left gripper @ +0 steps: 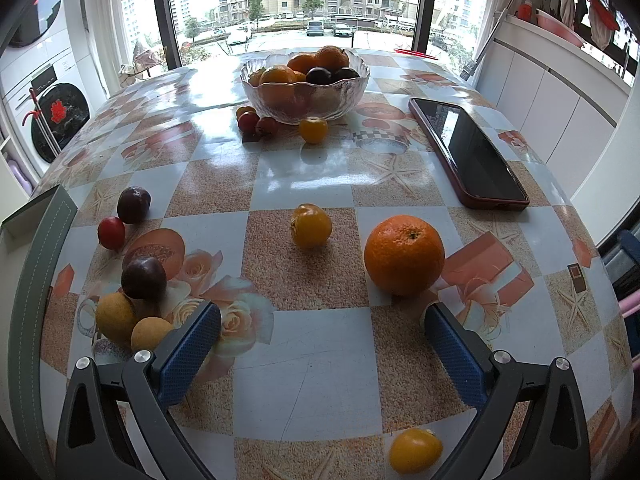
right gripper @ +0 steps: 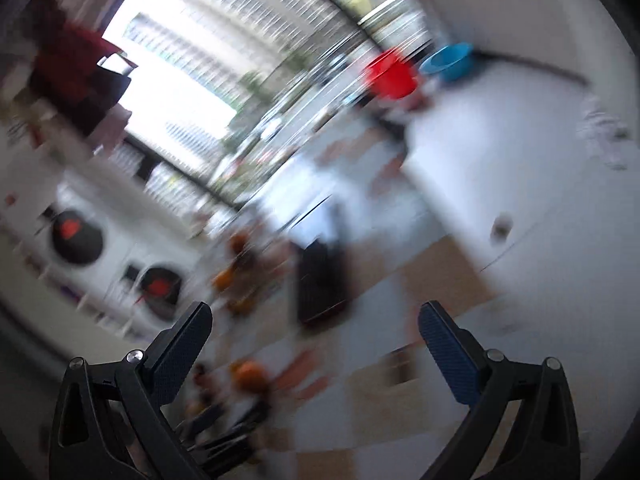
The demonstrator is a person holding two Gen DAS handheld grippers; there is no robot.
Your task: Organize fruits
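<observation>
Our left gripper (left gripper: 322, 330) hangs low over the table (left gripper: 312, 384) with its blue pads spread wide and nothing between them; our right gripper (right gripper: 315, 330) is just as wide and empty, though its view is smeared by blur and shows little else for certain. Just beyond the left claw's right pad sits the large orange (left gripper: 404, 254), with a small yellow fruit (left gripper: 311, 226) near it toward the middle. A cluster of dark plums (left gripper: 144, 278) and pale fruits lies by the left pad. Well beyond, the glass bowl (left gripper: 305, 94) already holds several fruits, and a phone (left gripper: 468, 152) lies to its right. We judge we are between picks: next we should centre the left claw on the orange, close gently, and carry it to the bowl.
</observation>
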